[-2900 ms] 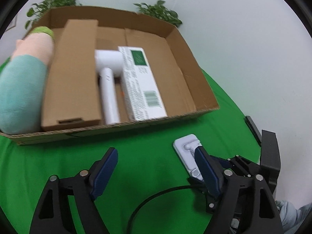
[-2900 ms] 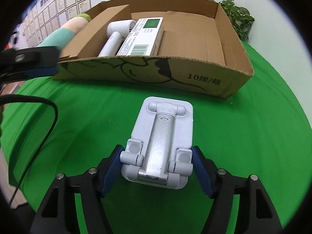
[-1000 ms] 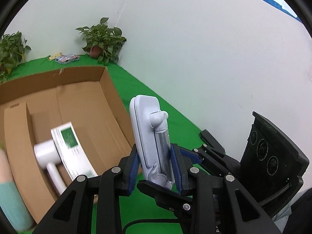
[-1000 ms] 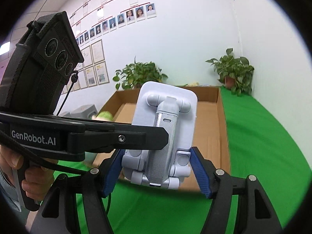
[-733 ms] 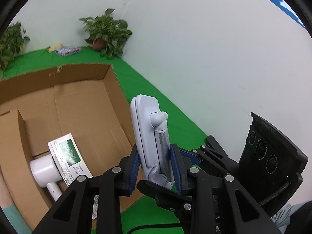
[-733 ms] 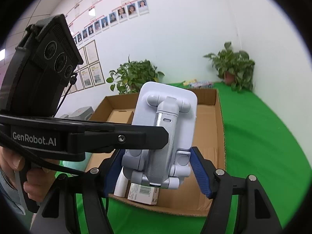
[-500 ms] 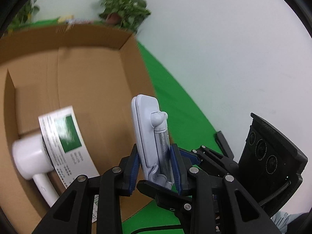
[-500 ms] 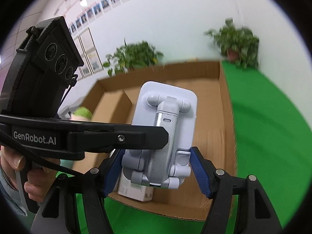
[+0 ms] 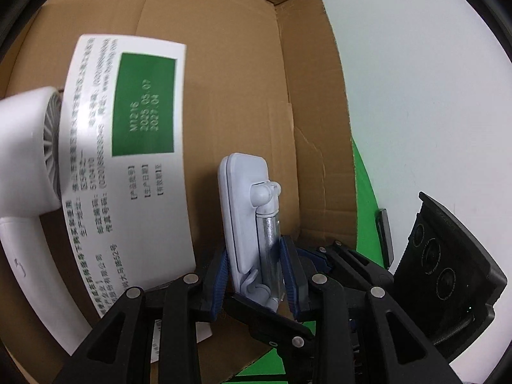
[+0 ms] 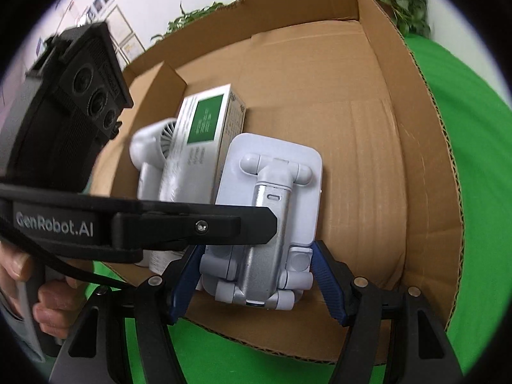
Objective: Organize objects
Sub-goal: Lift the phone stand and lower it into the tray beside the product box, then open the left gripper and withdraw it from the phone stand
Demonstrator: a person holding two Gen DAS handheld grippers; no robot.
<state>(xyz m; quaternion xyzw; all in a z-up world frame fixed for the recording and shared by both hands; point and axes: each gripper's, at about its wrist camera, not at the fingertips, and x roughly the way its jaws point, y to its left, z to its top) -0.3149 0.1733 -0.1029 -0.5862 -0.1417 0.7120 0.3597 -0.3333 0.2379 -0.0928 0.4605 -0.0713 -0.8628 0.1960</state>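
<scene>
White phone stand (image 9: 248, 211) pinched between both tools' pads.

White folding phone stand (image 10: 272, 211), folded flat with its silver arm facing up, hangs over the empty right side of the cardboard box (image 10: 368, 147), just beside the white carton (image 10: 204, 134).

My left wrist camera looks steeply down along my left gripper (image 9: 256, 275), very near the cardboard box (image 9: 224, 64), whose floor fills the frame from 9 to 1 o'clock. My right wrist camera sits a little farther back, facing down over my right gripper (image 10: 256, 275). Both views share the white phone stand (image 9: 248, 211) (image 10: 272, 204), the green-labelled carton (image 9: 128, 160) (image 10: 201, 134) and the box (image 10: 368, 121).
</scene>
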